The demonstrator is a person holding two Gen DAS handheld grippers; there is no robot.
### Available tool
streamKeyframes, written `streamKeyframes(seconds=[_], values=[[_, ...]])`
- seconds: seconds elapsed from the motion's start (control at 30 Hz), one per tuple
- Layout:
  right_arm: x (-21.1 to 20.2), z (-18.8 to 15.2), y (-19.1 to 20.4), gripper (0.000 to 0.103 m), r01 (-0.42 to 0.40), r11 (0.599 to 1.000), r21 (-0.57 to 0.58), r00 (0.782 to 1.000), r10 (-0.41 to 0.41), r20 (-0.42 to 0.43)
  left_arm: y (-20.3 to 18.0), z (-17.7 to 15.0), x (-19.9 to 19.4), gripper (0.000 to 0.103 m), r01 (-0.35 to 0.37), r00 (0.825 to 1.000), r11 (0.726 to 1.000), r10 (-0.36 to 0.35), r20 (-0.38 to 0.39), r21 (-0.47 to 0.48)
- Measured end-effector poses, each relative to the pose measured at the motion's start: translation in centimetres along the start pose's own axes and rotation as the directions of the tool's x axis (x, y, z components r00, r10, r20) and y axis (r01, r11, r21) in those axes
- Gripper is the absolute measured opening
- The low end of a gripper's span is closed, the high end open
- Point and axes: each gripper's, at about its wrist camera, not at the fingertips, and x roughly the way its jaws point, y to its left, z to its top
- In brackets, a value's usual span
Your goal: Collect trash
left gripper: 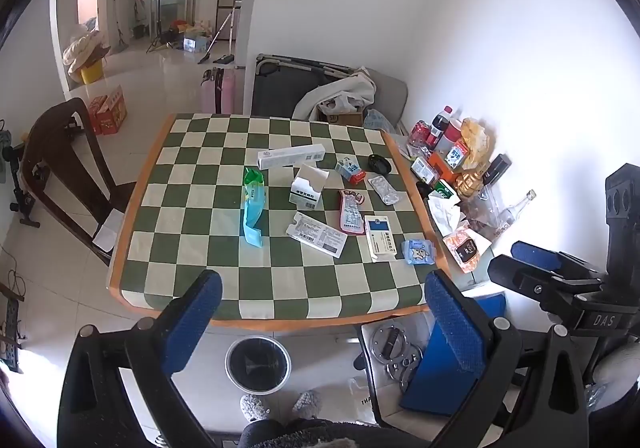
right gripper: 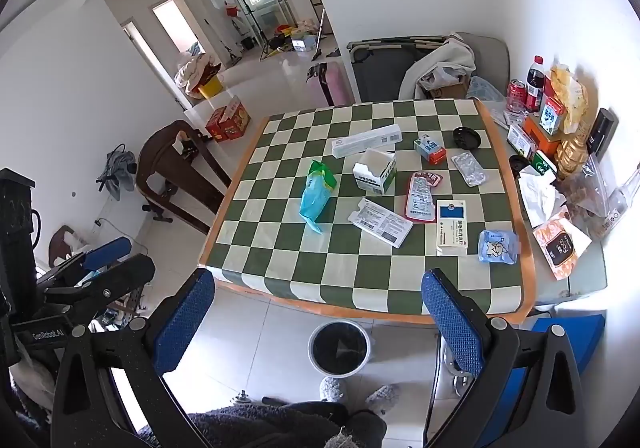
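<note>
No piece is picked up yet: the left gripper [left gripper: 320,328] and right gripper [right gripper: 316,324] both hang short of the green-and-cream chequered desk [right gripper: 320,280], fingers wide apart and empty. From left to right the litter on it runs from a crumpled green-and-blue plastic wrapper [right gripper: 316,193], past a torn white carton [right gripper: 376,171] and a flat white printed sleeve [right gripper: 380,221], to a small blue tissue pack [right gripper: 498,246]. The next move is probably reaching for one piece and carrying it to the round black-lined bin [right gripper: 339,348] on the floor below the desk's near edge.
</note>
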Motion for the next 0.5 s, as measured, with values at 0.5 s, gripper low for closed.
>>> streamKeyframes(seconds=[0.5], values=[[-0.28,-0.17,-0.29,0.103,-0.005,1.000,0.001,1.000,0.005,-0.006,-0.04,-0.01,-0.01,0.103,-0.005,1.000,1.000,0.005,0.009,0.005]])
